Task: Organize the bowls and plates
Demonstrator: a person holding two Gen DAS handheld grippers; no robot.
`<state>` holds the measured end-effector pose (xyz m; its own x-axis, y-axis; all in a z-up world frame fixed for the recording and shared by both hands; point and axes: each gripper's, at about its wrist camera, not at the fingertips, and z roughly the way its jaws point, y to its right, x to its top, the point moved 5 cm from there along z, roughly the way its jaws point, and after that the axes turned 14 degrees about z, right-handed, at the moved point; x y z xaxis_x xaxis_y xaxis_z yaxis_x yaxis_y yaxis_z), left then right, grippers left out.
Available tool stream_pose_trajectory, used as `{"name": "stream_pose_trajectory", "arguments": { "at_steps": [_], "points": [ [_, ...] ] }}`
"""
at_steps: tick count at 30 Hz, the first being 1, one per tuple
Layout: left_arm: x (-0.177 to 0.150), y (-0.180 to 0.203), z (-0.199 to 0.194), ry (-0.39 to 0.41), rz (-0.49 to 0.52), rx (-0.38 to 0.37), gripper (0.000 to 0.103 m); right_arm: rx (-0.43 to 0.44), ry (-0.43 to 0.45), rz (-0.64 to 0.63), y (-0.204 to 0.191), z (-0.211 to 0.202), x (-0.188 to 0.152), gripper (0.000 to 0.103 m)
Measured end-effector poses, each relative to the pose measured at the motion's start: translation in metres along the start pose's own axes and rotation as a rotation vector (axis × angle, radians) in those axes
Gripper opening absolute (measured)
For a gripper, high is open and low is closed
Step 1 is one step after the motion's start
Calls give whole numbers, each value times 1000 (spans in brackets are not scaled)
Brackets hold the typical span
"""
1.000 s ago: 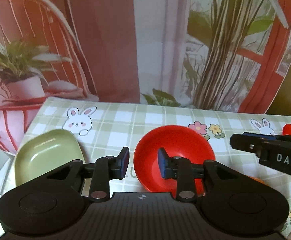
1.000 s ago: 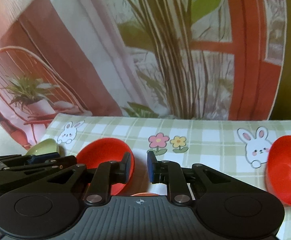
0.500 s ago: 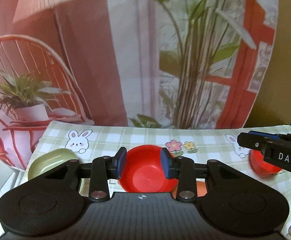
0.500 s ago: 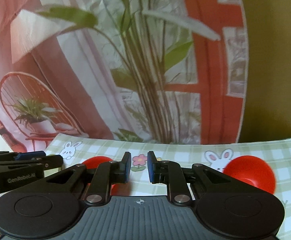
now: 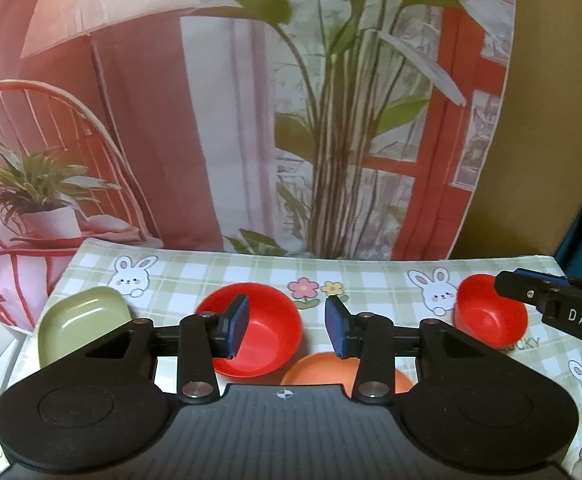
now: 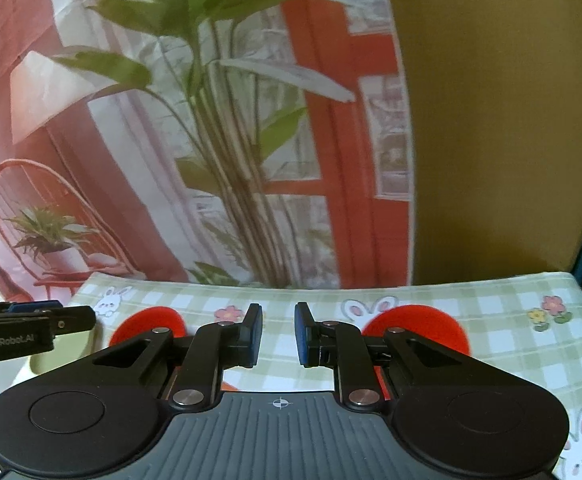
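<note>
Table [image 5: 371, 276] — bowls [image 5: 267, 332], plates [image 5: 79, 324].

We see the orange plate [image 5: 323, 368] at six o'clock half hidden behind the left gripper [image 5: 287, 330], and the backdrop [image 6: 211, 128] blurred.

two red bowls [image 5: 257, 330] [image 5: 489, 316]; one green plate [image 5: 81, 318]; one orange plate [image 5: 331, 372]

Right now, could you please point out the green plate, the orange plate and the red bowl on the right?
green plate [image 5: 81, 322], left wrist view, inner floor.
orange plate [image 5: 323, 370], left wrist view, visible top.
right red bowl [image 5: 491, 314], left wrist view, inside wall.
</note>
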<state>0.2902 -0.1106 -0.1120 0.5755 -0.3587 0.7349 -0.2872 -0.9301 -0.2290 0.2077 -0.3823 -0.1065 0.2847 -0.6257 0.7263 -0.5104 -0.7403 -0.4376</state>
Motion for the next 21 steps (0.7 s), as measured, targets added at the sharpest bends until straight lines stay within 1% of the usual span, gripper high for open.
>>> {"name": "stream_pose_trajectory", "arguments": {
  "at_steps": [9,16,21],
  "points": [
    [9,26,4,14,16,-25,44,-50,23,-7,44,-15,13,17],
    [15,50,13,10,43,-48,45,-95,32,-11,82,-18,23,17],
    [18,65,20,17,45,-74,51,-115,33,-2,108,-18,26,17]
  ]
}}
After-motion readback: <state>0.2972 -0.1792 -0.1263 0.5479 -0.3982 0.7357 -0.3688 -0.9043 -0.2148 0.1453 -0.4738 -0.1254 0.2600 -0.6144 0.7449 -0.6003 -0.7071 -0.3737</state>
